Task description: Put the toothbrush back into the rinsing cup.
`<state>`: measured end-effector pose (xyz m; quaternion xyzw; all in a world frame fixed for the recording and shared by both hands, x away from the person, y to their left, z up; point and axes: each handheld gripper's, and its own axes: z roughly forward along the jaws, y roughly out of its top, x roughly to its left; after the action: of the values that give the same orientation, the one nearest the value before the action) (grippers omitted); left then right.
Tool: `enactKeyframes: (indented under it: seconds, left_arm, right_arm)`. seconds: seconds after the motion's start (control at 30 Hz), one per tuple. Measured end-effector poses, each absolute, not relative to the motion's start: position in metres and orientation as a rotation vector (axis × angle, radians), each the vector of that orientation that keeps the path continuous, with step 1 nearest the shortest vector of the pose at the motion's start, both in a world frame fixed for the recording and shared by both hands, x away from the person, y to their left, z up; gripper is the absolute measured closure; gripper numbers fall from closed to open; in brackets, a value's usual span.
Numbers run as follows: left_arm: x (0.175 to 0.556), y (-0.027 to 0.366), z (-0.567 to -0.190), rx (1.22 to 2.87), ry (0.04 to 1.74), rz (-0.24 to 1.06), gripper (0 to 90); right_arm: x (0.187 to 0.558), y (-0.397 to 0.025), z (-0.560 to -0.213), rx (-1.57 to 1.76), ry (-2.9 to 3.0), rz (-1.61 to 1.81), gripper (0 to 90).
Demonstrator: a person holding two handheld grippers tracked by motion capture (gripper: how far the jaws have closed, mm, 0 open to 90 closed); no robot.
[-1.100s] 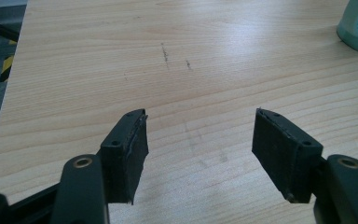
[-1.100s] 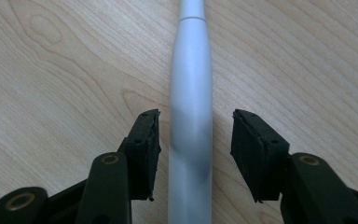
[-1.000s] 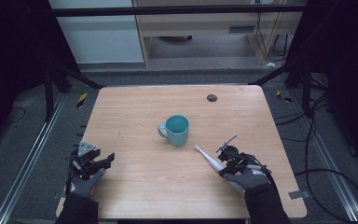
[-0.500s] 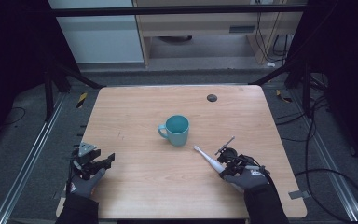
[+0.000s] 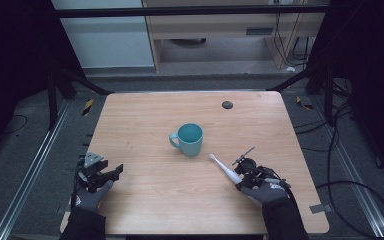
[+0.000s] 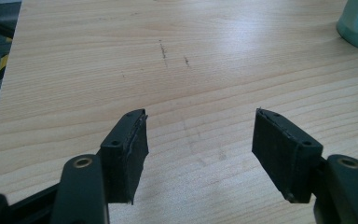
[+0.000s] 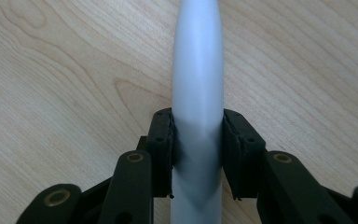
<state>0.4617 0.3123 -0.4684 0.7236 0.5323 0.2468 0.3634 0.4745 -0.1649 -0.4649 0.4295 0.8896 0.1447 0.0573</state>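
— Lying where, that white toothbrush [image 5: 223, 167]?
— Near the table's [image 5: 180, 210] right front, head aimed at the teal mug [image 5: 190, 139], not touching it.
— And the right gripper [image 7: 197, 154]?
— Clenched around its smooth, rounded handle.
— The left gripper [image 6: 200, 149]?
— Jaws spread wide over bare wood, holding nothing.

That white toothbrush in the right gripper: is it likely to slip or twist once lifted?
Probably stiff: the toothbrush looks straight and rigid along its length. Its smooth, rounded handle may be slippery, so it could rotate between the pads pressed on either side. The right gripper holds it near one end, so the long free part may sag or swing a little.
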Motion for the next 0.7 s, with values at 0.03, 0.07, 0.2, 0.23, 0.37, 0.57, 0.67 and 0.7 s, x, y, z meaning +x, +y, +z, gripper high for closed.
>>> enactKeyframes:
  seconds: [0.03, 0.07, 0.2, 0.23, 0.37, 0.57, 0.67, 0.7]
  left_arm:
    - [0.462, 0.312, -0.468, 1.862, 1.37, 0.635, 34.7]
    - [0.462, 0.312, -0.468, 1.862, 1.371, 0.636, 34.7]
    - [0.462, 0.312, -0.469, 1.862, 1.372, 0.635, 34.8]
    - [0.462, 0.312, -0.468, 1.863, 1.371, 0.634, 34.8]
    - [0.462, 0.312, -0.468, 1.863, 1.371, 0.635, 34.8]
    - [0.462, 0.312, -0.468, 1.86, 1.372, 0.635, 34.8]
    - [0.462, 0.312, -0.468, 1.861, 1.372, 0.635, 34.8]
    - [0.462, 0.312, -0.468, 1.861, 1.371, 0.634, 34.8]
  right_arm:
    - [0.474, -0.165, -0.464, 1.307, 2.685, 0.451, 66.2]
    - [0.474, -0.166, -0.461, 1.315, 2.668, 0.475, 66.2]
    - [0.472, -0.17, -0.449, 1.323, 2.601, 0.589, 66.2]
    - [0.472, -0.17, -0.446, 1.329, 2.581, 0.624, 66.2]
    - [0.471, -0.171, -0.435, 1.327, 2.496, 0.753, 66.2]
    - [0.472, -0.173, -0.422, 1.323, 2.391, 0.883, 66.3]
    - [0.474, -0.172, -0.415, 1.319, 2.343, 0.952, 66.3]
    - [0.474, -0.172, -0.413, 1.32, 2.333, 0.972, 66.3]
